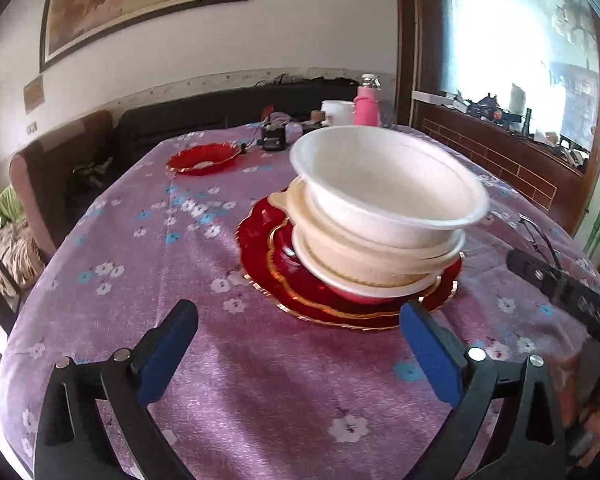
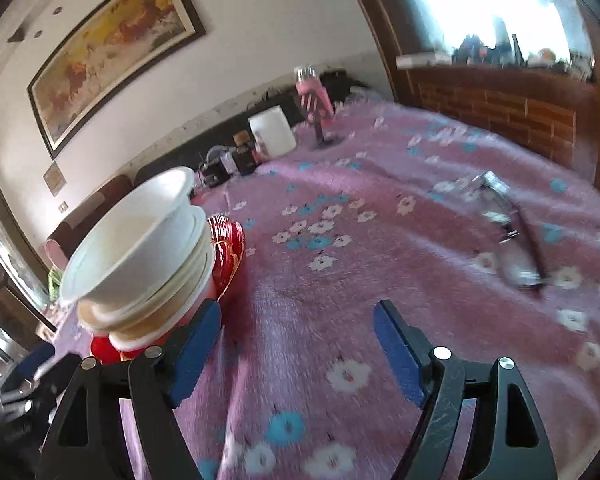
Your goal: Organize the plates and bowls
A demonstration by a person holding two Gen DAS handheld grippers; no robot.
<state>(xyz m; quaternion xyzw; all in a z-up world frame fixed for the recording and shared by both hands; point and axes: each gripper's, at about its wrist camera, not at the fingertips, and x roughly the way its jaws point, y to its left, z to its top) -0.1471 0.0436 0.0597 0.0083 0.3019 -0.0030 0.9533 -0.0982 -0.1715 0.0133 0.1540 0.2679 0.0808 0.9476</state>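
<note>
Just ahead of the left claw (image 1: 298, 326), which is spread wide and holding nothing, a stack of white bowls (image 1: 384, 208) sits nested on red plates (image 1: 352, 300) on the purple flowered tabletop (image 1: 140, 280). The right claw (image 2: 298, 326) is also wide open and empty, with that stack off its left finger. Another red dish (image 1: 204, 157) sits farther back.

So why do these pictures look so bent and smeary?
Left wrist view: fisheye curves the walls, the window is glared white, the top white bowl slightly smeared. Right wrist view: motion blur streaks the tablecloth; the window is blown out.
</note>
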